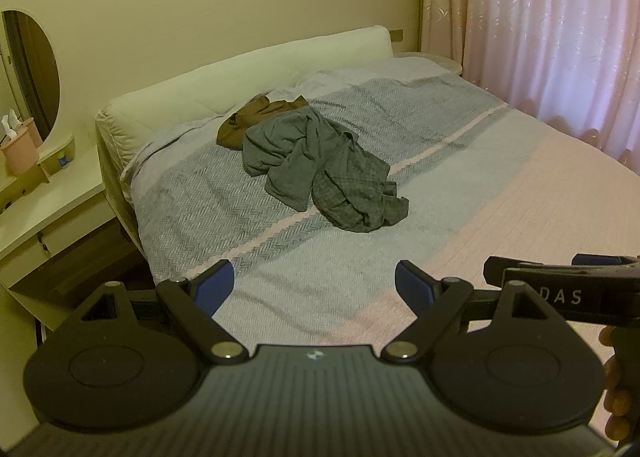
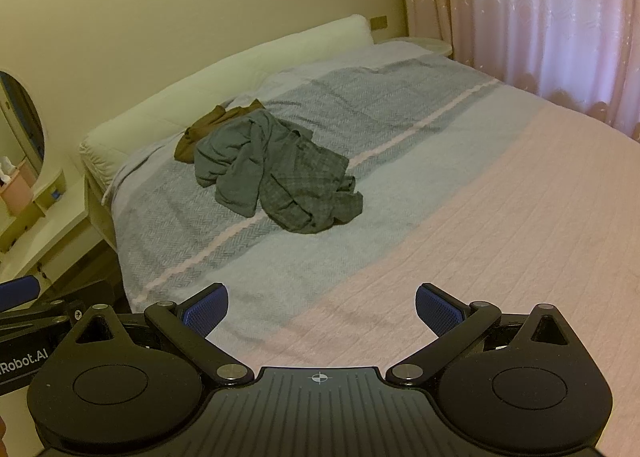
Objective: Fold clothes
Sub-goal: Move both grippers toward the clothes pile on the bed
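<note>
A crumpled pile of clothes lies on the bed: a plain grey garment (image 1: 280, 145) (image 2: 236, 161), a grey checked garment (image 1: 356, 193) (image 2: 308, 193) in front of it, and a brown garment (image 1: 248, 117) (image 2: 200, 129) behind, near the headboard. My left gripper (image 1: 314, 281) is open and empty, well short of the pile above the near part of the bed. My right gripper (image 2: 322, 307) is open and empty, also short of the pile. The right gripper's side shows at the right edge of the left wrist view (image 1: 560, 289).
The bed (image 1: 500, 197) has a grey herringbone and pink cover and a white padded headboard (image 1: 240, 73). A dressing table (image 1: 44, 201) with an oval mirror and a pink tissue box (image 1: 16, 149) stands left. Pink curtains (image 1: 540, 25) hang at the right.
</note>
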`<state>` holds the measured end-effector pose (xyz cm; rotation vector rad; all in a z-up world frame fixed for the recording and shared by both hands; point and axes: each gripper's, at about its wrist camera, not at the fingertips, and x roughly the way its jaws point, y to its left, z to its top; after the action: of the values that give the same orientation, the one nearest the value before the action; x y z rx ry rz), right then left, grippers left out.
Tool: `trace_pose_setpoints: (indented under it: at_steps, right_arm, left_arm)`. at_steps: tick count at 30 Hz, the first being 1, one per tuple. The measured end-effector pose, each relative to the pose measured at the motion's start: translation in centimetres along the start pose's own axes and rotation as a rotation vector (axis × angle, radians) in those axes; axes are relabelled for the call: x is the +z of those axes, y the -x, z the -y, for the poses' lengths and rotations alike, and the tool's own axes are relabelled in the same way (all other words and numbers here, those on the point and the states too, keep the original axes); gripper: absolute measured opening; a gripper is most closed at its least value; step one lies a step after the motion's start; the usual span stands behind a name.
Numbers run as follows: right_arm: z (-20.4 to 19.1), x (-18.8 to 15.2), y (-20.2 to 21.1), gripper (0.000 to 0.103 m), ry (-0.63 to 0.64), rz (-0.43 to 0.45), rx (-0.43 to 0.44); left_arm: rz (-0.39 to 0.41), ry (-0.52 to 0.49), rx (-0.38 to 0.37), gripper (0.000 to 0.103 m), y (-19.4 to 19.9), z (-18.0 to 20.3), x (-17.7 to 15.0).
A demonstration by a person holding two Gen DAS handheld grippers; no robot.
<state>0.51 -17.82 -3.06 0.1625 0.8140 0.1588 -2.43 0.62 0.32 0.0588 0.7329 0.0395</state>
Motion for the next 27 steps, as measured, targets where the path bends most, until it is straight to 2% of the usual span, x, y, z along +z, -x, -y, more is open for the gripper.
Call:
trace_pose_setpoints:
  at_steps: [16,27]
  right_arm:
    - [2.0,-1.7,-1.1,0.102,-0.057,-0.025,-0.02]
    - [2.0,-2.8,-2.3,0.102,-0.08,-0.069,-0.034]
  left_arm:
    - [-0.052,-0.024,-0.013,0.085,-1.8,0.7,-1.1]
    - [-0.106,-0.037,-0.015,0.085,-3.0,0.4,-2.2]
